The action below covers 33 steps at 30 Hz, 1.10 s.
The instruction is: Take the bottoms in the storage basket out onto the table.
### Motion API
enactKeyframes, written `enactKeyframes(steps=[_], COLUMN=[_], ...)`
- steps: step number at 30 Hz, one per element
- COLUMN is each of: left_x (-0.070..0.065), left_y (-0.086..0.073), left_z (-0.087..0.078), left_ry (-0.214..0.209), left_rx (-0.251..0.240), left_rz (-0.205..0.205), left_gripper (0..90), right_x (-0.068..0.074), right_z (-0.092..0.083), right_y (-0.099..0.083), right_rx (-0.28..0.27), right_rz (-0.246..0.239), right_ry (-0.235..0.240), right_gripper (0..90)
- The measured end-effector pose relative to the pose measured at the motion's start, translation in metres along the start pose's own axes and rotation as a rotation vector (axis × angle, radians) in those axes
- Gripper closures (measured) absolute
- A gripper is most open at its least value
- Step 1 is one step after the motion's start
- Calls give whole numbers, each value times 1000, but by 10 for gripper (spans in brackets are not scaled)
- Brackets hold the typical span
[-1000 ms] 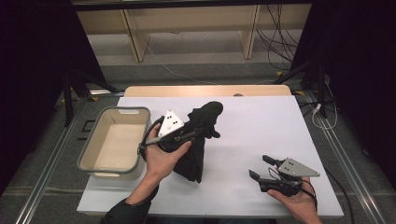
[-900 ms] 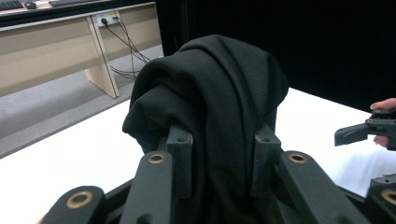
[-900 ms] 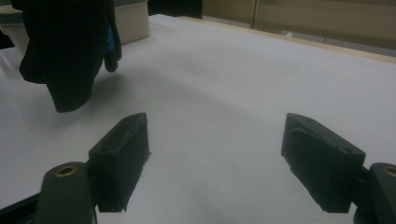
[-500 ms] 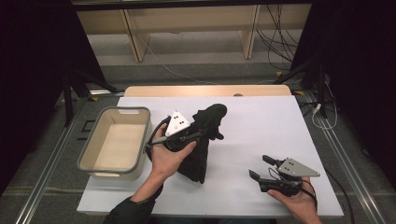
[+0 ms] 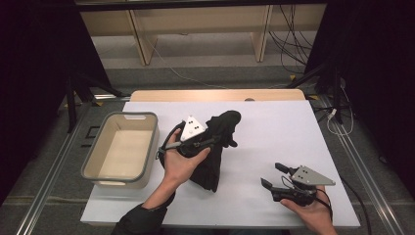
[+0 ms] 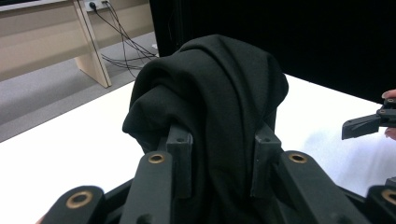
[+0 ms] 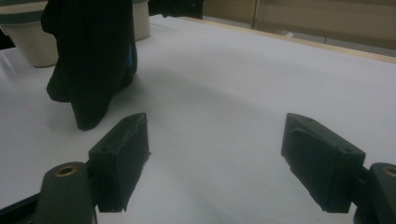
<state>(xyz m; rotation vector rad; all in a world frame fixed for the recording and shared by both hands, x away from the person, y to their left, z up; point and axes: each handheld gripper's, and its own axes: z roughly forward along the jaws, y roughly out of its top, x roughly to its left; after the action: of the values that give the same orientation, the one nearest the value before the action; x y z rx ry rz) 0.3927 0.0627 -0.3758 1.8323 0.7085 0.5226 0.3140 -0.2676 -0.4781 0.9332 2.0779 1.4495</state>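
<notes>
Overhead, in the high view, the left gripper is raised over the middle of the white surface, its fingers clamped on a black garment that bunches above them and hangs down to touch the surface just beside the person's left hand. To the left of that hand, a beige bin sits at the surface's left edge, apart from the cloth. Near the front right corner the right gripper rests low in the right hand, its 2 fingers spread with nothing between them, well apart from the garment. Next, the left gripper view looks along its own jaws: the black garment fills the gap, and both pads press into the folds, with the other gripper's tip at the right edge. Last, the right gripper view shows its fingers wide apart over bare surface, with the hanging garment beyond at the upper left, its lower end reaching the surface, and the bin behind it.
</notes>
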Motion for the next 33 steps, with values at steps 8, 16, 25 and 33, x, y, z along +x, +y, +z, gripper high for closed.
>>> enactKeyframes(steps=[8, 16, 25, 33], left_x=[0, 2, 3, 7], left_y=[-1, -1, -2, -7], left_z=[6, 15, 31, 45], left_ry=[-1, 4, 5, 13], left_rx=[11, 28, 51, 73], left_rz=[0, 6, 8, 4], left_gripper=[676, 674, 672, 669], right_x=[0, 0, 0, 0], right_z=[1, 0, 0, 1], right_y=[0, 0, 0, -1], right_rx=[-6, -4, -4, -7], right_rz=[-2, 3, 2, 0], right_ry=[3, 5, 4, 7], right_gripper=[241, 242, 242, 242])
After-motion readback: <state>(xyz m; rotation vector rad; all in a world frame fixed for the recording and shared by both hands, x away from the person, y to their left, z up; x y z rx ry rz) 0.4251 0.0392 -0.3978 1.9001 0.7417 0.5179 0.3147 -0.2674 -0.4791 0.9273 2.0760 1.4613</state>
